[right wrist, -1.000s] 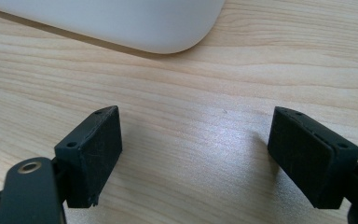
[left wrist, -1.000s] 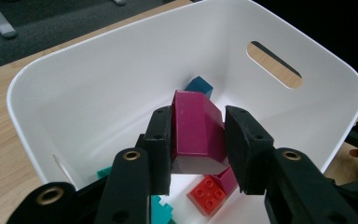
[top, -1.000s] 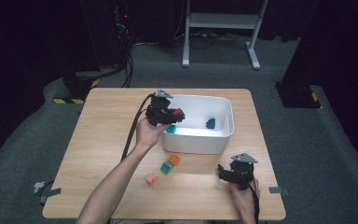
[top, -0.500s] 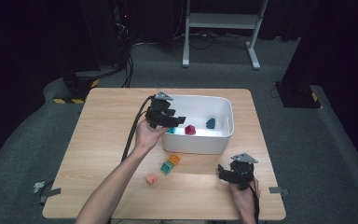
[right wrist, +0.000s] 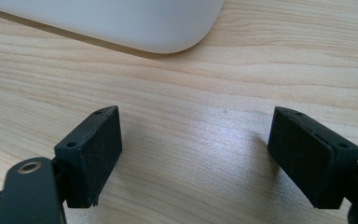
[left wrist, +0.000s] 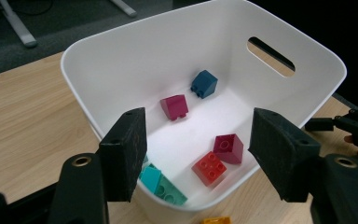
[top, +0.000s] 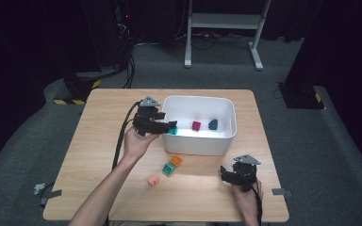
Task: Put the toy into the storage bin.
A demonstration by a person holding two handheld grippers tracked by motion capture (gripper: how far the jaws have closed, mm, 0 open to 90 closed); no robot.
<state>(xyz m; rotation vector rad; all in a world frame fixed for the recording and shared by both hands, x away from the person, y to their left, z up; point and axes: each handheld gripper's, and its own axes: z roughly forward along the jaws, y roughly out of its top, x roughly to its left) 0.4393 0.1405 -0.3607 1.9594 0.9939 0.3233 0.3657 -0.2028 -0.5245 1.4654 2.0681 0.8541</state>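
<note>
Left gripper (left wrist: 193,154), jaws just opened and empty, hung over the white bin (left wrist: 307,100); I judged withdrawing cleanly toward the desk (top: 99,155) bricks (top: 169,169) best.

black fingers (left wrist: 126,151) (screwed pads), trailing cable (top: 121,136)

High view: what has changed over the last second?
The left gripper let a dark red brick drop into the white bin; its jaws have just been opening, with nothing between them. The right gripper and the loose bricks on the table stayed put.
</note>
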